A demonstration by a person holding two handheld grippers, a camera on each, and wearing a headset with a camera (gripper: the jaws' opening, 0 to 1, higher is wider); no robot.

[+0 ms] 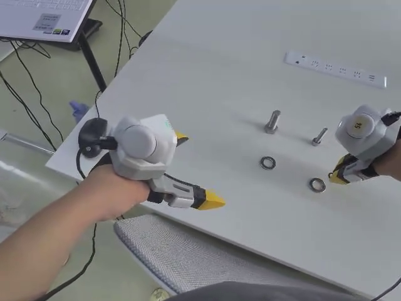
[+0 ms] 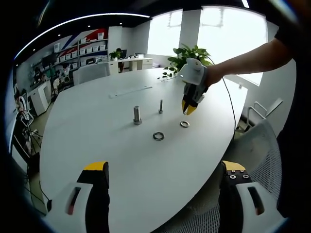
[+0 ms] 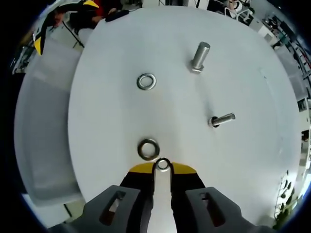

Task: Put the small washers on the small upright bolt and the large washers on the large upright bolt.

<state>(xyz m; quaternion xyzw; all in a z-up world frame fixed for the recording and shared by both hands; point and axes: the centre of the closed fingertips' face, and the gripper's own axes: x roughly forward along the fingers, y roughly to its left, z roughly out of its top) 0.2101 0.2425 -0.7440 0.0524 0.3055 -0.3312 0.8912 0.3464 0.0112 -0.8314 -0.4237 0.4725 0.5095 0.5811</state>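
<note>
A large bolt (image 1: 272, 121) (image 3: 200, 57) and a small bolt (image 1: 319, 136) (image 3: 222, 119) stand upright on the white table (image 1: 207, 75). Two large washers lie flat, one in front of the large bolt (image 1: 268, 163) (image 3: 146, 81), the other (image 1: 317, 185) (image 3: 148, 149) just ahead of my right gripper (image 1: 338, 177) (image 3: 163, 167). That gripper is low over the table, shut on a small washer (image 3: 163, 164) pinched at its yellow tips. My left gripper (image 1: 197, 167) (image 2: 164, 167) hovers open at the table's near edge, well left of the bolts, with nothing between its jaws.
A white power strip (image 1: 335, 68) lies at the back right of the table. A grey chair seat (image 1: 188, 257) sits below the near edge. A laptop (image 1: 44, 19) on a stand and cables are off the table at the far left.
</note>
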